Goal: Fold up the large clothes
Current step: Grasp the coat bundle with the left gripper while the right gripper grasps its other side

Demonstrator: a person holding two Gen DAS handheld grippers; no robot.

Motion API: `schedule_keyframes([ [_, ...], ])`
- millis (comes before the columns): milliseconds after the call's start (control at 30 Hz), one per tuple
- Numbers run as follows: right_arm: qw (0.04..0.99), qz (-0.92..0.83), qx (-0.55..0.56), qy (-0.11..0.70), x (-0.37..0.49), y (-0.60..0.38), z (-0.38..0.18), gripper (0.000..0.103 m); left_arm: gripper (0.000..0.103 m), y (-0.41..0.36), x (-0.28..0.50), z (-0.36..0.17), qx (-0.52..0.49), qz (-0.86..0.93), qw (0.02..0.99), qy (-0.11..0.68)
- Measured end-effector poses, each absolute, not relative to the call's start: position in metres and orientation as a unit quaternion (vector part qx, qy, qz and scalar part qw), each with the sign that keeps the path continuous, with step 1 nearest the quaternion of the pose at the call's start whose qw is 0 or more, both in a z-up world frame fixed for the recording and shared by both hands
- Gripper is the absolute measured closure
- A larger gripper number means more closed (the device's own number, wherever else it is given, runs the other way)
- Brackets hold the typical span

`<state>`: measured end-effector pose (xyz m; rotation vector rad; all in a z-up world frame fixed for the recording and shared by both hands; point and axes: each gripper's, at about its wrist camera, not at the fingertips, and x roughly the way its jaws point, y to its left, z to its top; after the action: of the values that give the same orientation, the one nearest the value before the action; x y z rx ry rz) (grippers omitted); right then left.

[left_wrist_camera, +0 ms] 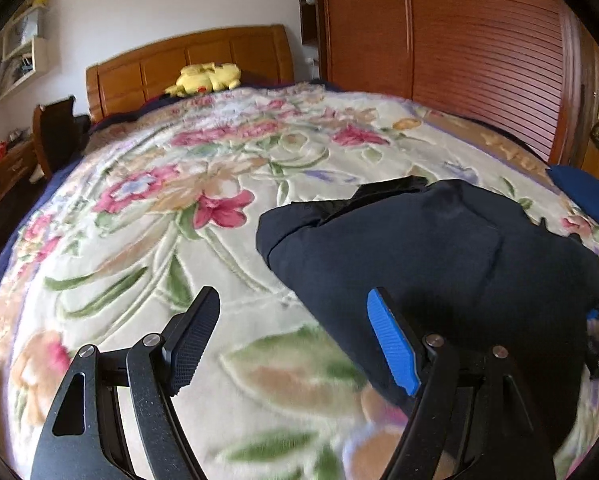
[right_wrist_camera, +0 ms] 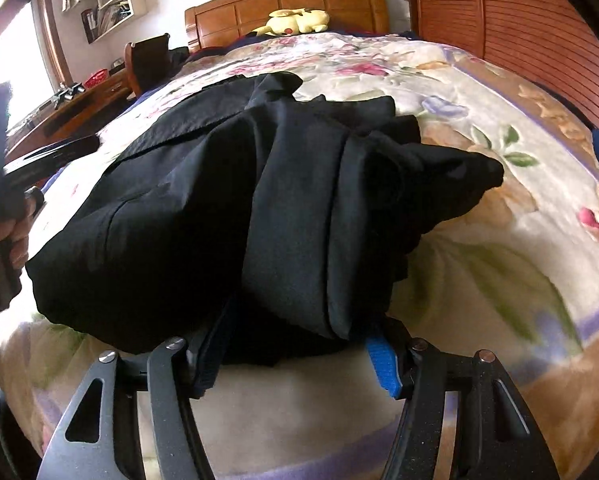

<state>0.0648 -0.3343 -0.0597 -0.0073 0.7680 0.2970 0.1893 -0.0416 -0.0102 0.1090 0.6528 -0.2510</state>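
The dark navy fabric garment point(right_wrist_camera: 259, 208) lies bunched on the floral plush blanket point(left_wrist_camera: 147, 216) covering the bed. The right gripper point(right_wrist_camera: 295, 356) pinches its near hem between its fingers. The left gripper point(left_wrist_camera: 295, 344) hangs spread, empty; the garment's edge sits at two o'clock, bare blanket from nine to twelve.

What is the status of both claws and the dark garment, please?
Left claw open, empty, over the blanket. Right claw straddles the garment hem; grip unclear. Garment bunched. Nothing in the way.

hidden: right gripper point(right_wrist_camera: 295, 344) fingertips under dark garment point(right_wrist_camera: 259, 200) | blurred: near blanket point(left_wrist_camera: 299, 420)
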Motion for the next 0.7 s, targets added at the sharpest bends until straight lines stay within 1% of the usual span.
schedule_keyframes([
  [67,0.919,0.143,-0.007,0.368,0.066,-0.329,-0.059,0.042,0.026,-0.043,0.207,-0.014,0.044,-0.126,0.934,0.331],
  [333,0.928,0.137,-0.009,0.346,0.062,-0.326,-0.063,0.042,0.026,-0.046,0.255,-0.029,0.037,-0.118,0.928,0.352],
  [500,0.932,0.134,-0.009,0.336,0.057,-0.327,-0.064,0.042,0.025,-0.048,0.269,-0.034,0.03,-0.132,0.926,0.351],
  [567,0.935,0.13,-0.013,0.331,0.055,-0.325,-0.063,0.042,0.022,-0.052,0.272,-0.039,0.04,-0.134,0.925,0.354],
  [700,0.936,0.129,-0.011,0.328,0.054,-0.325,-0.063,0.042,0.022,-0.06,0.277,-0.049,0.059,-0.136,0.921,0.36],
])
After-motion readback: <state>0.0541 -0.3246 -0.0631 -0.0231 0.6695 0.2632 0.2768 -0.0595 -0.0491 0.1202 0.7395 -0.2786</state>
